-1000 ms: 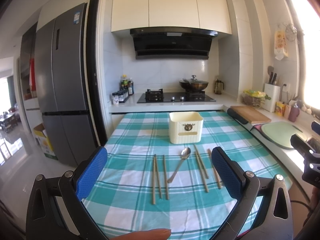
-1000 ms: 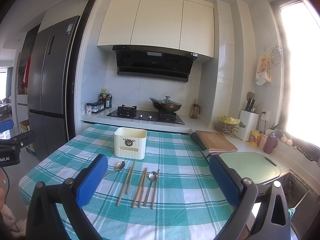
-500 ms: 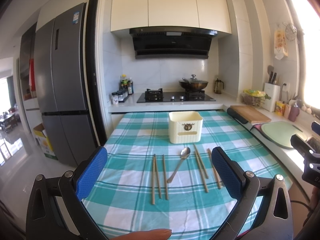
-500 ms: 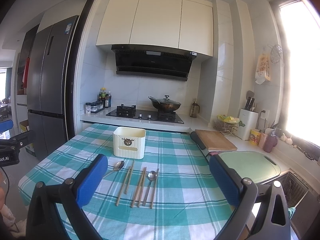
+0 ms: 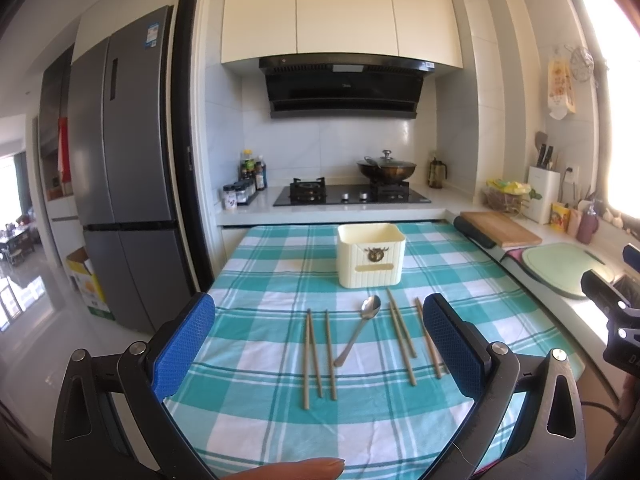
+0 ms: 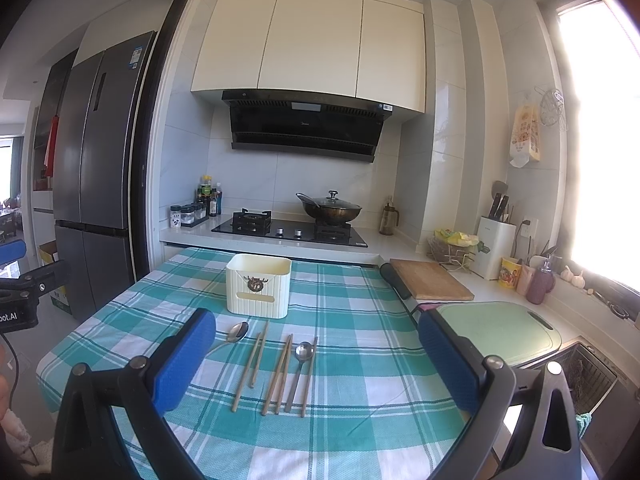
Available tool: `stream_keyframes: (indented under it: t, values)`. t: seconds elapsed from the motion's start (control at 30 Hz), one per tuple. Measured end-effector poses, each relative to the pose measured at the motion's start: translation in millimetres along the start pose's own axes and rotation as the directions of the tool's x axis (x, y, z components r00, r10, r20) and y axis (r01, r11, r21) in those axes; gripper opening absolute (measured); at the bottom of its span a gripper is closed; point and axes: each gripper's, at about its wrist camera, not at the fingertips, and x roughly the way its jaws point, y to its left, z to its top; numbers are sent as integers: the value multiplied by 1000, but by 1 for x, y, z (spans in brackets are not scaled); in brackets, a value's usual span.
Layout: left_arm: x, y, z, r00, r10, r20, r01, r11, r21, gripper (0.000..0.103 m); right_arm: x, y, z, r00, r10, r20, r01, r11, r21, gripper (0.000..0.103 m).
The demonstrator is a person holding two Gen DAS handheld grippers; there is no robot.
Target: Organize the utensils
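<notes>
A cream utensil holder (image 5: 371, 254) (image 6: 259, 285) stands upright on the teal checked tablecloth (image 5: 264, 272). In front of it lie several wooden chopsticks (image 5: 316, 354) (image 6: 280, 372) and a metal spoon (image 5: 358, 330) (image 6: 234, 334). The right wrist view shows a second spoon (image 6: 302, 364) among the chopsticks. My left gripper (image 5: 318, 316) hovers open above the near table edge, nothing between its blue pads. My right gripper (image 6: 316, 328) is likewise open and holds nothing. Each gripper's body shows at the other view's edge: the right one (image 5: 616, 312), the left one (image 6: 20, 288).
Behind the table is a counter with a gas hob (image 5: 352, 194), a lidded wok (image 5: 386, 168) and spice bottles (image 5: 246, 184). A wooden board (image 5: 500, 228) and a green cutting board (image 5: 560, 266) lie to the right. A grey fridge (image 5: 124, 168) stands to the left.
</notes>
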Motion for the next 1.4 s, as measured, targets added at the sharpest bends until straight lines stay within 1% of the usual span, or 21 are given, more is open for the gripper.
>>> stream_keyframes:
  t: [0.53,1.0,1.27,1.4]
  values:
    - [1,0,-2,1000,0,-4,0,1000,1,103,3,0,-4,1000,-1,-10,1,1000,0,103]
    - [7,8,-3,1000,5,-9,-5,1000,-2,103,6,2,-6,1000,-1,-22,1,1000,5,103]
    - [15,13,-2,1000,17,-20,-18,1000,-6,103,16,4,-3,999,-17,-47,17,1000,9,103]
    - [25,19,-2,999,35,-39,-36,999,-18,103,21,4,-4,998,-25,-58,26,1000,12,103]
